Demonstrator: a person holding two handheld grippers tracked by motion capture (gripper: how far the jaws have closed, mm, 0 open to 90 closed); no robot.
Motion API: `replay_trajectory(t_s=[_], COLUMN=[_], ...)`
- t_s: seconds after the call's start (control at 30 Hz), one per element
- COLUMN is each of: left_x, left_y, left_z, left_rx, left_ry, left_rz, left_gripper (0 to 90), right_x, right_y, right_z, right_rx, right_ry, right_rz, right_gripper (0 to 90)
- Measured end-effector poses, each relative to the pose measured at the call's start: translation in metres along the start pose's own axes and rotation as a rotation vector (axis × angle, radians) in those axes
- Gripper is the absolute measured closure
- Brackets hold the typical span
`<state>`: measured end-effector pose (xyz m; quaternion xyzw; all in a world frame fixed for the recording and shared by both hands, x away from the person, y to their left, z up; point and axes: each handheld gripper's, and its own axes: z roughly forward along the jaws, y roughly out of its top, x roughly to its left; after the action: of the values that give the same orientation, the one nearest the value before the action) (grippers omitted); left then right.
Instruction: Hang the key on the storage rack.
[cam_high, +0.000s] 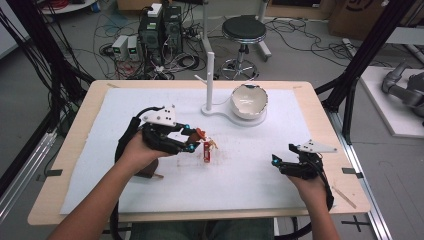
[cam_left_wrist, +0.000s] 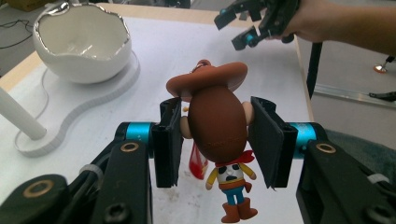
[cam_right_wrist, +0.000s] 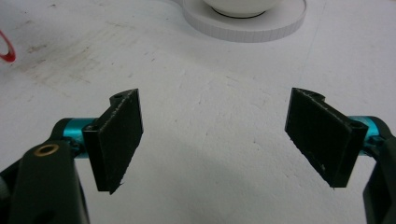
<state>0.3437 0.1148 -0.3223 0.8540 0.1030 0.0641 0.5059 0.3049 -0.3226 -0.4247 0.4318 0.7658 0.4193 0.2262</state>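
I hold cowboy toy (cam_left_wrist: 217, 123) by head in left gripper (cam_left_wrist: 218, 140), pads squeezing, toy above surface (cam_high: 250, 175). Right gripper (cam_right_wrist: 215, 135) wide open, empty. Keep squeeze firm, go slow toward white bowl (cam_high: 248, 100).

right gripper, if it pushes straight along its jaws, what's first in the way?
Probably the round white base under the white bowl: it lies dead ahead of the open right gripper, with bare white mat between. Depth is hard to judge; angled down, it may meet the mat first.
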Motion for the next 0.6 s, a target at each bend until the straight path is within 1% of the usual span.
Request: replay_trajectory(t_s=[0.03, 0.07, 0.1, 0.13, 0.2, 0.27, 0.3, 0.4, 0.5, 0.53, 0.57, 0.6], left_x=[0.002, 0.005, 0.010, 0.010, 0.017, 0.020, 0.026, 0.035, 0.045, 0.045, 0.049, 0.056], left_y=[0.003, 0.006, 0.012, 0.012, 0.020, 0.023, 0.028, 0.037, 0.044, 0.044, 0.047, 0.051], left_z=[0.001, 0.001, 0.001, 0.001, 0.002, 0.001, 0.002, 0.002, 0.001, 0.001, 0.001, 0.001], left_rx=[-0.007, -0.004, 0.005, 0.005, 0.006, 0.011, 0.003, 0.007, -0.003, -0.003, -0.001, -0.008], left_ry=[-0.001, -0.001, 0.005, 0.005, 0.014, 0.016, 0.019, 0.026, 0.030, 0.030, 0.035, 0.041], left_rz=[-0.003, 0.000, 0.009, 0.009, 0.018, 0.024, 0.022, 0.025, 0.019, 0.019, 0.018, 0.009], left_gripper=[55.6, 55.6, 55.6, 55.6, 55.6, 55.6, 55.6, 55.6, 55.6, 55.6, 55.6, 55.6], right_x=[0.000, 0.000, 0.000, 0.001, 0.001, 0.002, 0.003, 0.004, 0.005, 0.005, 0.006, 0.006], right_y=[0.000, 0.000, 0.000, 0.000, 0.000, 0.000, 0.000, 0.001, 0.001, 0.001, 0.001, 0.001], right_z=[0.000, 0.000, 0.001, 0.001, 0.002, 0.002, 0.003, 0.005, 0.006, 0.006, 0.007, 0.007], right_rx=[0.000, 0.000, 0.004, 0.006, 0.008, 0.010, 0.009, 0.011, 0.015, 0.015, 0.016, 0.017], right_ry=[0.004, 0.004, 0.005, 0.004, 0.006, 0.009, 0.016, 0.018, 0.022, 0.022, 0.021, 0.022], right_rz=[0.004, 0.004, 0.004, 0.004, 0.001, 0.002, 0.001, -0.003, -0.005, -0.005, -0.006, -0.010], right_gripper=[19.3, 19.3, 19.3, 19.3, 19.3, 19.3, 19.3, 19.3, 19.3, 19.3, 19.3, 19.3])
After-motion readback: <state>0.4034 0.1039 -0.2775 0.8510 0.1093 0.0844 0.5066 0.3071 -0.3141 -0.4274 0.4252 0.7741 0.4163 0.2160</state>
